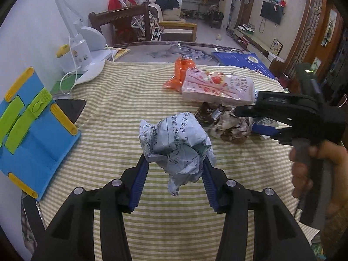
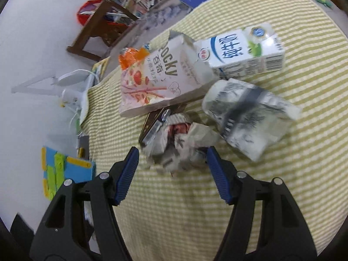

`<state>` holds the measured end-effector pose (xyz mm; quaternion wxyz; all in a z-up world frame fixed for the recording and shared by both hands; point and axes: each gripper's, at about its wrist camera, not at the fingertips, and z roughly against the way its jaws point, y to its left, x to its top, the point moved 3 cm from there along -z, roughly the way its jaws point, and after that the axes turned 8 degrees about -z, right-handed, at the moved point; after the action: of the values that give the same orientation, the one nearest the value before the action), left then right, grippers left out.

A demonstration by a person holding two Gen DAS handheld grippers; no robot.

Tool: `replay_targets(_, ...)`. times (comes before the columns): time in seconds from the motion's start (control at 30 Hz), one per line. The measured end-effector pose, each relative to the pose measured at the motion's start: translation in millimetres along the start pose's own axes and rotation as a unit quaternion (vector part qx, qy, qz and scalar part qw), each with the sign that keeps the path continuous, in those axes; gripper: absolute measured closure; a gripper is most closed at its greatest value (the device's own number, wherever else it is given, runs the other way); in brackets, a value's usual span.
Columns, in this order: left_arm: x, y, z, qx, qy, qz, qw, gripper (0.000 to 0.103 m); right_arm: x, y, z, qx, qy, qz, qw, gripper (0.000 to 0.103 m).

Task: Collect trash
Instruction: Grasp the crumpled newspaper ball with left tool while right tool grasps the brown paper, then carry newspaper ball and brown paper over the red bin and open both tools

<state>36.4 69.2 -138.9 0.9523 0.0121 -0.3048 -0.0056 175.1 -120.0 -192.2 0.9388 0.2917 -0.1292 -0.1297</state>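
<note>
Striped tablecloth (image 1: 108,108) has most of the trash left on it, no bin in view. Ahead of the right gripper (image 2: 171,163): pink Pocky box (image 2: 161,80), milk carton (image 2: 243,50) beyond it, grey crumpled wrapper (image 2: 250,117) up and to the right, orange bag (image 1: 182,71) farthest off. Right jaws stand apart, released, straddling a brownish paper wad (image 2: 180,143); the right pad looks to be at its edge, no grip yet. Left gripper (image 1: 174,171) is clenched on a crumpled printed paper ball (image 1: 176,143), pale blue-white with black text, lifted off the cloth, a tail hanging below the pads. One piece picked, none binned, five to go.
</note>
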Motion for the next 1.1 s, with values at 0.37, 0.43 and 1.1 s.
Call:
replay_targets(0.37,13,1,-7,-0.026,-0.009,-0.007,0.9996,0.057,-20,-8,45,-0.003,-0.035,0.049,0.998,0.084)
replay_targets(0.43,16,-5,-8,-0.034,-0.01,-0.013,0.9993,0.057,-32,-12,63,-0.002,-0.046,0.061,0.997,0.084)
replay_targets(1.1,49,-84,36,-0.077,-0.065,-0.079,0.9917,0.057,-75,-21,207,-0.044,-0.232,0.134,0.963,0.084)
